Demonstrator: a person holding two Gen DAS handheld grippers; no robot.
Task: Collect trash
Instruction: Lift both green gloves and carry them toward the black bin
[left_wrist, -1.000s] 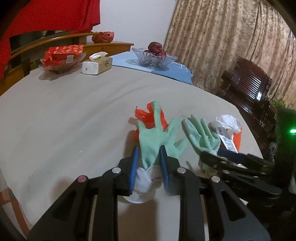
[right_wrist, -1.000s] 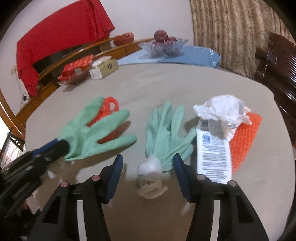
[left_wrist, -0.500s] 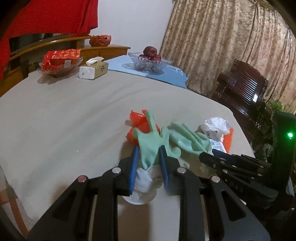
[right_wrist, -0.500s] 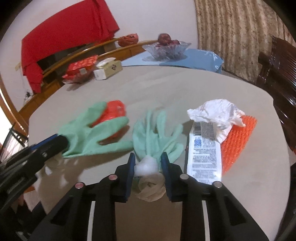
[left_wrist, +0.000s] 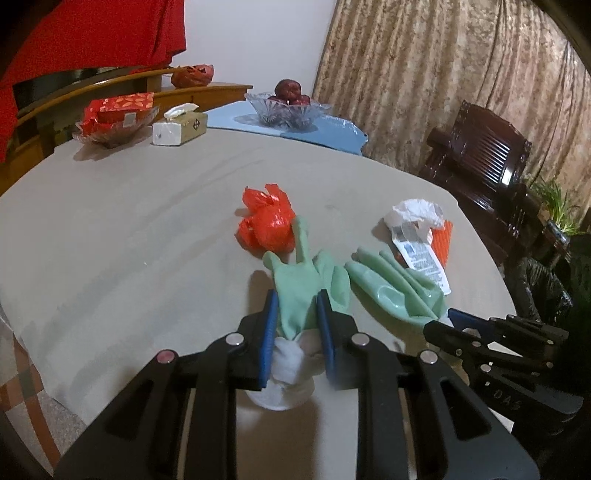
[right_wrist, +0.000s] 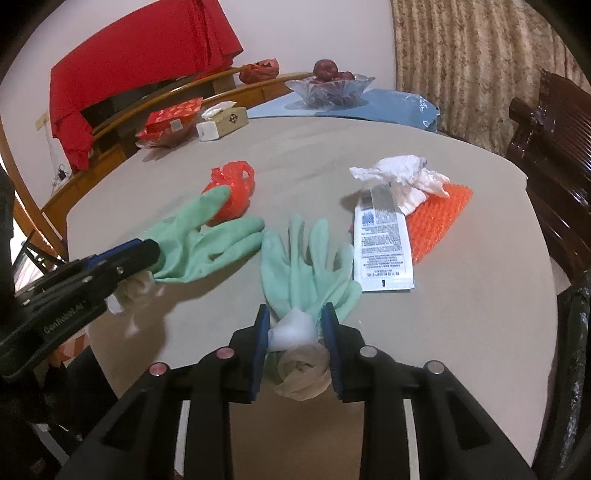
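My left gripper is shut on the cuff of a green rubber glove, held just above the table; it also shows in the right wrist view. My right gripper is shut on the cuff of a second green glove, which also shows in the left wrist view. On the beige table lie a crumpled red plastic bag, a white crumpled tissue, a white printed sachet and an orange mesh piece.
At the table's far side stand a tissue box, a dish with a red packet and a glass fruit bowl on a blue mat. A dark wooden chair stands to the right. A black bag hangs beside the table edge.
My right gripper has closed on the second glove's cuff and pulled it back. Both gloves have lifted and drawn toward the near edge, uncovering the red bag.
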